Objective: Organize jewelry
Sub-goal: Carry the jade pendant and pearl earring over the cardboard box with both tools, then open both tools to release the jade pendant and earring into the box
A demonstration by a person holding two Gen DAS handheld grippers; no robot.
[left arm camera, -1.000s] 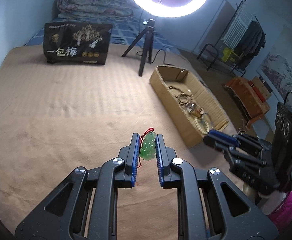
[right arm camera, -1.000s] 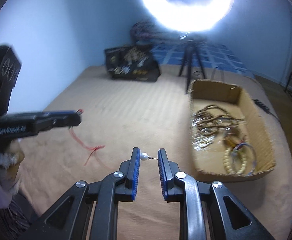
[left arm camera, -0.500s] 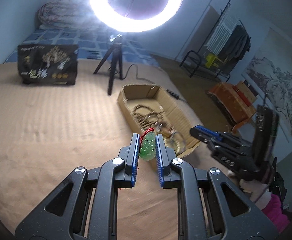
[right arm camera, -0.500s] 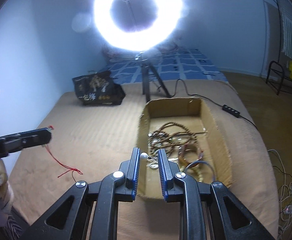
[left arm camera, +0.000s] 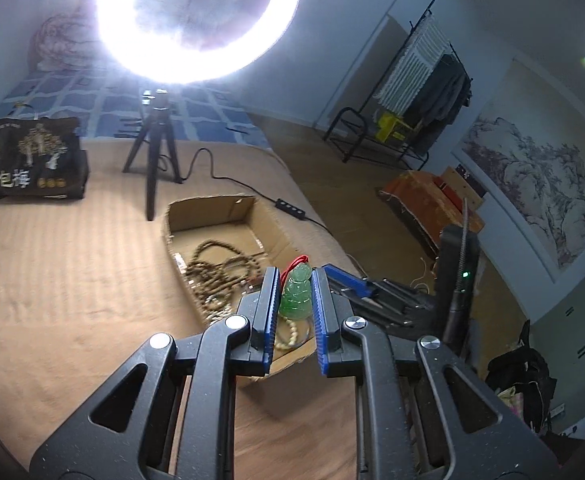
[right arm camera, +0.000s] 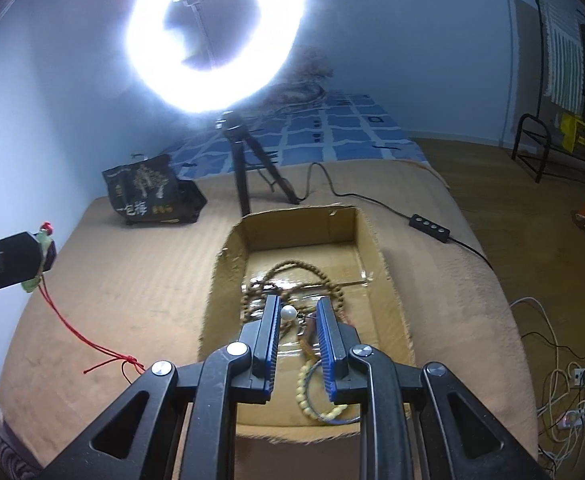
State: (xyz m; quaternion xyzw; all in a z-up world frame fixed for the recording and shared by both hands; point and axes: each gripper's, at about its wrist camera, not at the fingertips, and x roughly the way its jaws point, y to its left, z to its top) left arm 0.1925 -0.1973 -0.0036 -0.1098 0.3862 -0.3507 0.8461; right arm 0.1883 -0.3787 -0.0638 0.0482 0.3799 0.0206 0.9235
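Observation:
My left gripper (left arm camera: pixel 296 300) is shut on a green jade pendant (left arm camera: pixel 295 295) with a red cord; it hangs above the near end of the cardboard box (left arm camera: pixel 212 208). In the right wrist view the left gripper (right arm camera: pixel 40 254) is at the far left, and the red cord (right arm camera: pixel 92 346) trails down onto the bed. My right gripper (right arm camera: pixel 298 316) is shut on a white pearl earring (right arm camera: pixel 288 313) over the box (right arm camera: pixel 304 232), which holds bead necklaces (right arm camera: pixel 292 276) and bracelets. The right gripper (left arm camera: pixel 348 280) also shows just right of the pendant.
A ring light on a black tripod (right arm camera: pixel 244 160) stands on the tan bedspread (right arm camera: pixel 124 280) behind the box, its cable and switch (right arm camera: pixel 428 226) to the right. A black printed bag (left arm camera: pixel 32 160) sits at the back left. The bed edge drops to the floor on the right.
Both grippers have moved toward and over the box, each still holding its piece. The views now tilt up more toward the ring light.

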